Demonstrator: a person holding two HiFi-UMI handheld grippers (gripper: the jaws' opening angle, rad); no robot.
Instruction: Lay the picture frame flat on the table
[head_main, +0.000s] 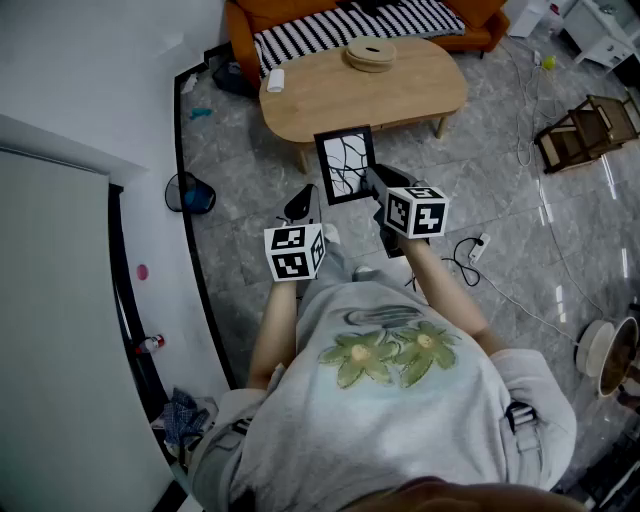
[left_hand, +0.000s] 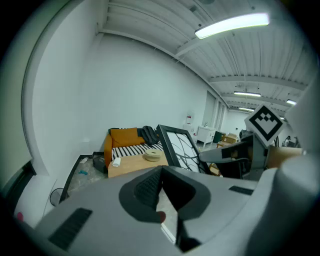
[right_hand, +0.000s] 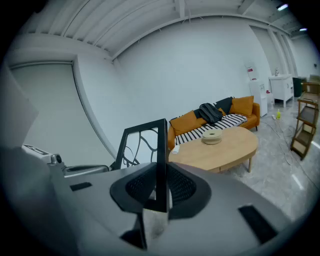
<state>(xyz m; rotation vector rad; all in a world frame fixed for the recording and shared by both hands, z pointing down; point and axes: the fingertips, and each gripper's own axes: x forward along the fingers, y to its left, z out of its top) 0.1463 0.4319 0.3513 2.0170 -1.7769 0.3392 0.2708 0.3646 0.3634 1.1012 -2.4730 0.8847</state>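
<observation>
Over the grey floor, near the wooden table (head_main: 400, 95), the picture frame (head_main: 345, 165) stands upright in the air, pinched by the left gripper (head_main: 304, 207) and right gripper (head_main: 377, 183), so I think it needs carrying over and tipping flat.

My head view sits above the person and faces steeply down at the floor (head_main: 480, 170), with the torso close below. The view on the left gripper (head_main: 302, 205) looks low and nearly level along its jaws. The view on the right gripper (head_main: 378, 185) does the same from just beside it. All three share the picture frame (head_main: 346, 165), which is close up in both gripper views. Beyond it they share the wooden surface (head_main: 400, 95) and the orange sofa (head_main: 245, 35).
</observation>
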